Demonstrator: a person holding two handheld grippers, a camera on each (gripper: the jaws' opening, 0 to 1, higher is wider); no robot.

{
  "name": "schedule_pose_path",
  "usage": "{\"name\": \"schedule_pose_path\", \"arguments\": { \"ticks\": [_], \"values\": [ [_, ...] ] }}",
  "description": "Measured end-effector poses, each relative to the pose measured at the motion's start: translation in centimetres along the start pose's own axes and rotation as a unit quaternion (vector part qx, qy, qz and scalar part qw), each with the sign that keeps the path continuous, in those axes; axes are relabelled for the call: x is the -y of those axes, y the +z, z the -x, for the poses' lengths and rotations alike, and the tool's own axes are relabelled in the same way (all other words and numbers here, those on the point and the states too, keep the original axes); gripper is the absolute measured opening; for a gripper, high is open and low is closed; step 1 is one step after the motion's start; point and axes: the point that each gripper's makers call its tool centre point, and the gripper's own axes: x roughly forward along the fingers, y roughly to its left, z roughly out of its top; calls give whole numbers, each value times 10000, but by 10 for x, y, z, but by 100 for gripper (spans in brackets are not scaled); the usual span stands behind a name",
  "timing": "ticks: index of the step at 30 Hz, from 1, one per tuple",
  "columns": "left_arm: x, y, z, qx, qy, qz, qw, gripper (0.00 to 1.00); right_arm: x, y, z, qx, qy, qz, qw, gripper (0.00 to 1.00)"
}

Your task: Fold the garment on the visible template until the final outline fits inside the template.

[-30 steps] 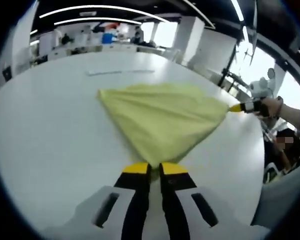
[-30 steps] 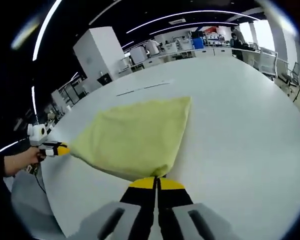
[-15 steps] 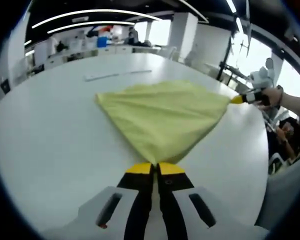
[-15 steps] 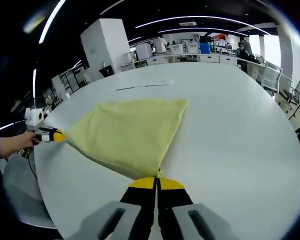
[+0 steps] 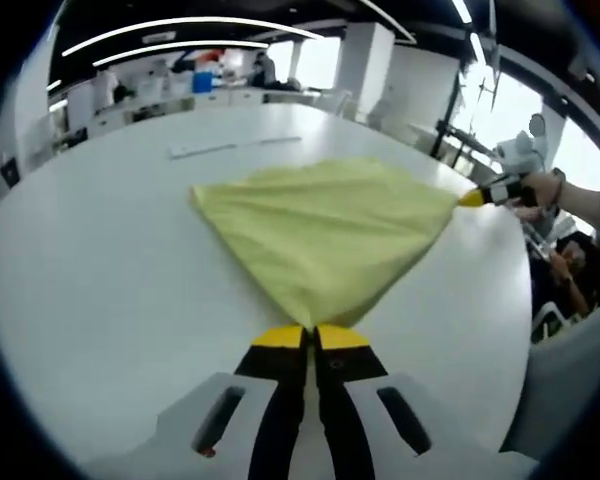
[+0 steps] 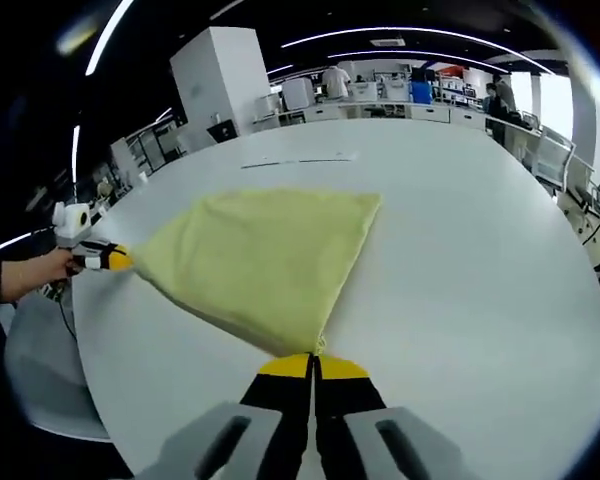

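Yellow garment [image 5: 325, 230] stretched between both clamped tongs on white table [image 5: 100, 300].

One yellow garment [image 5: 325, 235], spread on one round white table [image 5: 90, 300], reaching from centre toward 3 o'clock in the left gripper view. Two grippers: the left gripper [image 5: 311, 340] at 6 o'clock there, the right gripper [image 6: 313, 368] at 6 o'clock in the right gripper view. One thin line of template marks [image 5: 235, 147] at 12 o'clock beyond the cloth.

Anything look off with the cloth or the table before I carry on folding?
Nothing stands out. The yellow garment is stretched taut between the left gripper and right gripper, each shut on a corner, over the white table. No tears or spills show.
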Motion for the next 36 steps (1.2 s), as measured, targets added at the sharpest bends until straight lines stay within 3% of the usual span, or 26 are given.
{"name": "schedule_pose_path", "arguments": {
  "ticks": [26,36],
  "values": [
    [5,-26,28,-128,77,-88,9998,0,-28,-21,10,-151,164,151,9996,0],
    [2,-29,27,-42,175,194,9997,2,-29,-19,9,-58,118,80,9999,0]
  ]
}}
